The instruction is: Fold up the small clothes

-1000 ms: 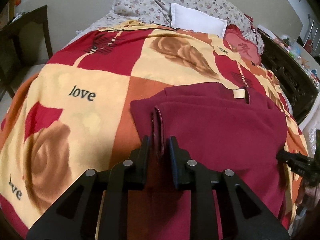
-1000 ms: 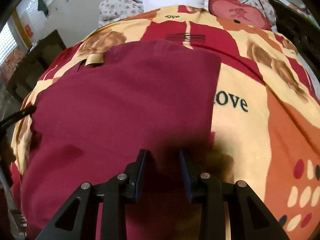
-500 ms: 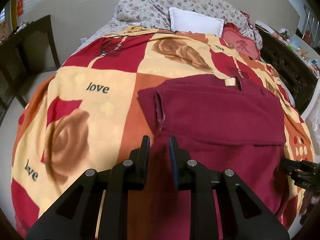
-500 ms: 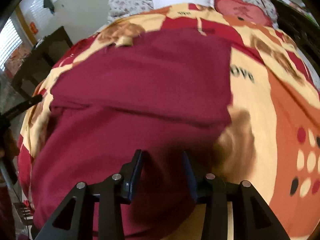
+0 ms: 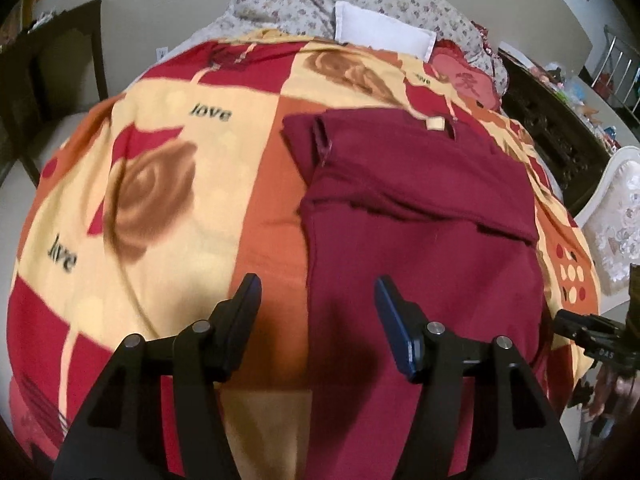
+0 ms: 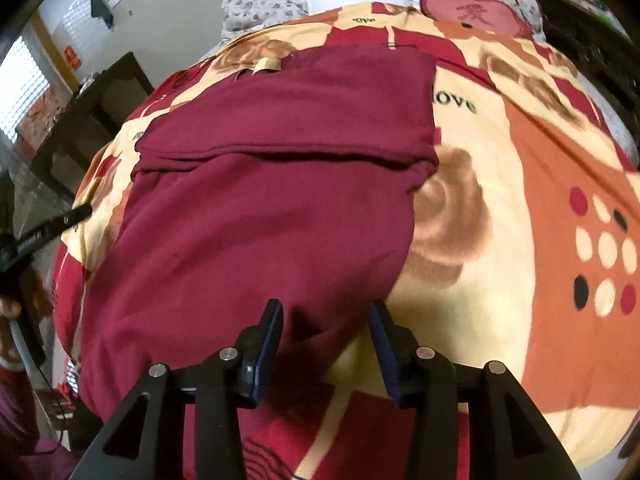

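In the left wrist view, the left gripper (image 5: pixel 316 300) is at the bottom centre of the frame. Its jaws are spread and opening, and they press on nothing; under the gap lie the left edge of the dark red garment (image 5: pixel 420 216) and the bedspread (image 5: pixel 160 168). The garment lies flat on the bed, from the centre to the right of the frame, with its upper part folded down over the lower part. A small beige label (image 5: pixel 435 123) is at its top edge. A white pillow (image 5: pixel 380 34) is at the top. The right gripper (image 5: pixel 592 336) shows at the right edge.

In the right wrist view, the right gripper (image 6: pixel 324 320) is at the bottom centre, jaws apart and opening, above the lower right edge of the garment (image 6: pixel 272 184), not pinching it. The garment fills the centre and left of the frame. The left gripper (image 6: pixel 60 224) shows at the left edge.
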The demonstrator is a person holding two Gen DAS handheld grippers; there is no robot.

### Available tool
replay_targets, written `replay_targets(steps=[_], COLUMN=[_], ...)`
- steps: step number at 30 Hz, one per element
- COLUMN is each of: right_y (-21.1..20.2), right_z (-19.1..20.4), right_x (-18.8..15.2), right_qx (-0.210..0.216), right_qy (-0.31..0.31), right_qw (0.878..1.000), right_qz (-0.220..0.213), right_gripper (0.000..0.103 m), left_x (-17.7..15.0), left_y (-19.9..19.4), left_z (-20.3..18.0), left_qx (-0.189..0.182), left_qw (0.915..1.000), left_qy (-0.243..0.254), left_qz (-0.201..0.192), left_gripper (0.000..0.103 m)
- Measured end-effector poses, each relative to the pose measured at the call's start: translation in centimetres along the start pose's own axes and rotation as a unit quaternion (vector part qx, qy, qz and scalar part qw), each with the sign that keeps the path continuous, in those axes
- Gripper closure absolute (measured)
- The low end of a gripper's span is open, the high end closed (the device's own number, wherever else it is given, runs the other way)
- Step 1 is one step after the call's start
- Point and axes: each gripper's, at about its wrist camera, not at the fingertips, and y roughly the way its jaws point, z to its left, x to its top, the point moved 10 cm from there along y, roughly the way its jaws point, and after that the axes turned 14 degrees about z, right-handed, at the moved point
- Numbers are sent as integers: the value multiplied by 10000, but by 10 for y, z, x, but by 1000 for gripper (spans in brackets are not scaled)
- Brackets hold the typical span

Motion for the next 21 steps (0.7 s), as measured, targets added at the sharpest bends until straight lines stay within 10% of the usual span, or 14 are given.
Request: replay_targets(steps=[9, 15, 21], right_y=[3, 19, -4], right_z=[31, 53, -19], right_x=[-9, -35, -96], right_qx=[283, -114, -1278], right_qy=[-113, -1002, -900], right_qw=[9995, 9933, 9825], right_qz=[123, 563, 1010], right_gripper=[59, 59, 59], left_x=[-36, -54, -68], left_y=[-11, -15, -32], left_z=[21, 25, 9], left_qx=[61, 16, -22], left_qw=[9999, 9997, 9998], left_qy=[-60, -204, 143], left_qz=[123, 167, 145], left_gripper=[44, 44, 44])
